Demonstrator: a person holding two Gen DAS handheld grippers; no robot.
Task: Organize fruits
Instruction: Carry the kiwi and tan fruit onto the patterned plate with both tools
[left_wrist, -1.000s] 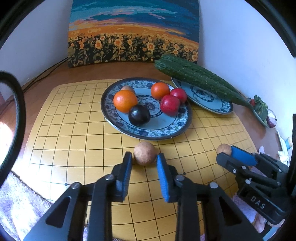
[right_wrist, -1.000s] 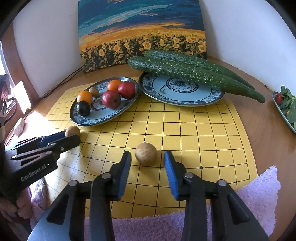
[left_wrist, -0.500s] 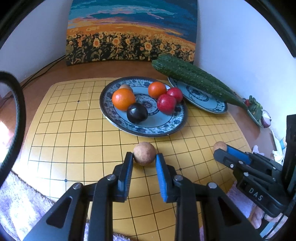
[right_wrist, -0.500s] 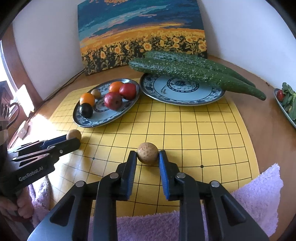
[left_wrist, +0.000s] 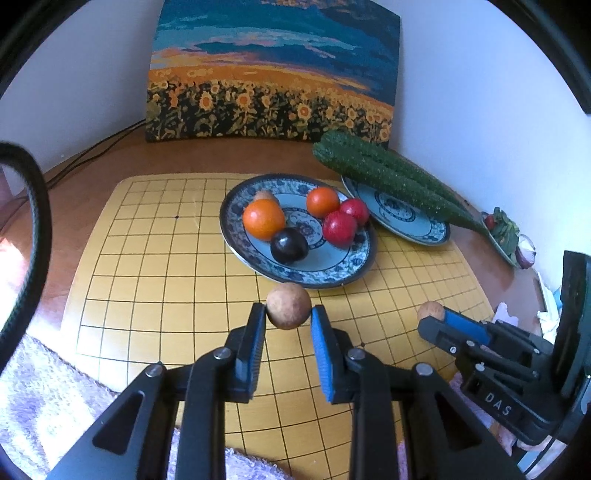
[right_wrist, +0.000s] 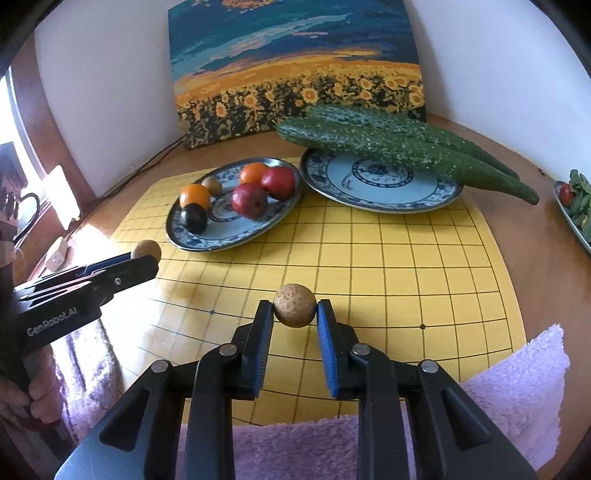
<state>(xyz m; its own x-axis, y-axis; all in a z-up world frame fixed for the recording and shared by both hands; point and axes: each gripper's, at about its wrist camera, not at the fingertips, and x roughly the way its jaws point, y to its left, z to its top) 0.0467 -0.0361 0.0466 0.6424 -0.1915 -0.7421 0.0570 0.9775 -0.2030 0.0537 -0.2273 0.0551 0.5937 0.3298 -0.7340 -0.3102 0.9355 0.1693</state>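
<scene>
My left gripper is shut on a round brown fruit and holds it above the yellow grid mat, just in front of the blue patterned fruit plate. That plate holds two oranges, two red fruits, a dark plum and a small brown fruit. My right gripper is shut on a second round brown fruit, lifted over the mat. The fruit plate lies to its far left. Each gripper also shows in the other's view, the right one and the left one.
A second blue plate at the back right carries two long cucumbers. A sunflower painting leans on the wall. A dish of greens sits at the far right. A lilac towel covers the near edge.
Both grippers closed on their brown fruits and lifted them off the mat. Both moved slightly forward toward the plates.
</scene>
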